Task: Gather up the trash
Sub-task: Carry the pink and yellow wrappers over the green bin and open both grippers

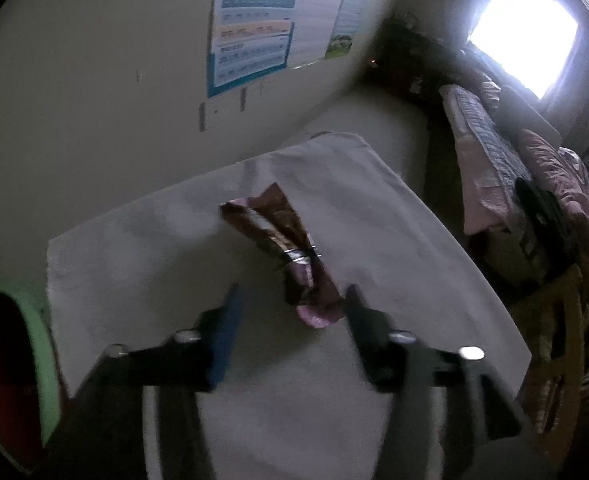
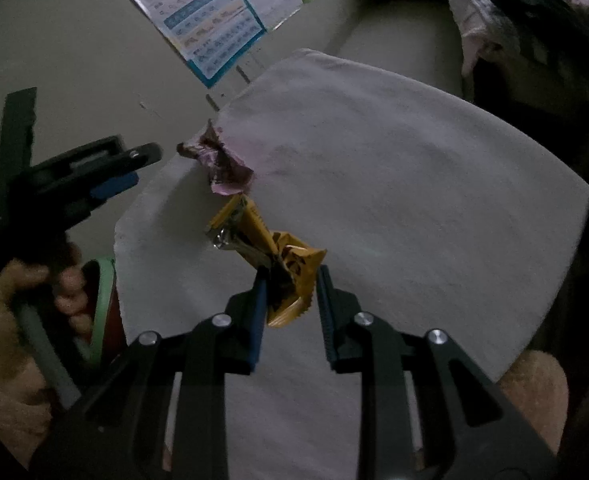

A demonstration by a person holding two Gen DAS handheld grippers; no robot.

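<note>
A crumpled brown and pink wrapper (image 1: 282, 236) lies on the white cloth (image 1: 394, 264). Its near end reaches in between the fingers of my left gripper (image 1: 292, 300), close to the right finger, and neither pad presses on it. That gripper stands open. In the right wrist view my right gripper (image 2: 290, 280) is shut on a yellow wrapper (image 2: 294, 264), which sticks out ahead of the fingers, above the cloth (image 2: 414, 200). The pink wrapper (image 2: 218, 160) lies farther back, with my left gripper (image 2: 142, 166) to its left, held by a hand.
A red bin with a green rim (image 1: 18, 372) stands off the cloth's left edge, also seen as the bin (image 2: 102, 304) beside the person's hand. Posters (image 1: 262, 28) hang on the wall behind. Piled clothes and bedding (image 1: 506, 176) fill the right side under a bright window.
</note>
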